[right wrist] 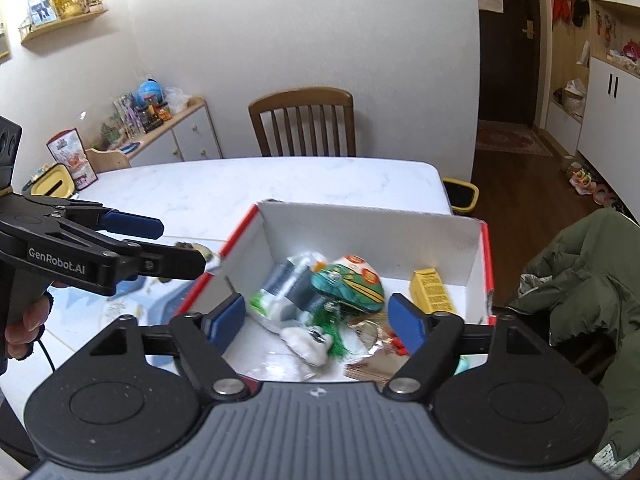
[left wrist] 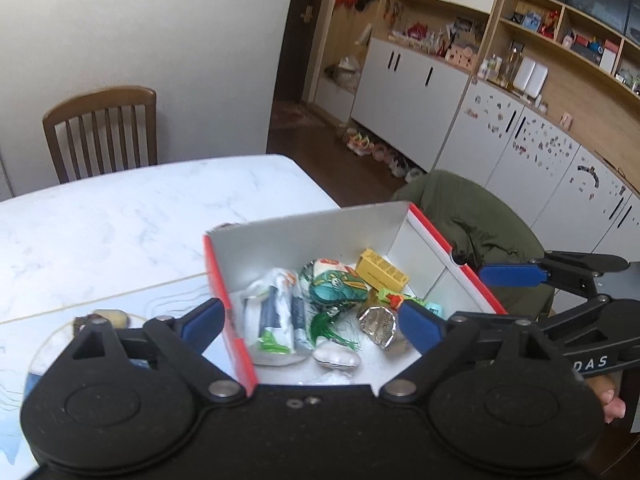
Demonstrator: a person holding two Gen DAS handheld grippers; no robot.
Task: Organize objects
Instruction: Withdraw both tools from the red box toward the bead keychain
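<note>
A white cardboard box with red outer sides sits at the table's near right corner. Inside it lie a yellow carton, a teal snack pouch, a white and grey packet, a silver foil piece and a small white item. My left gripper is open and holds nothing, straddling the box's left wall. Above the box contents, my right gripper is open and holds nothing.
A small brown and yellowish item lies on a pale blue mat left of the box. The marble table has a wooden chair behind it. A green jacket hangs close on the right. A yellow bin is on the floor.
</note>
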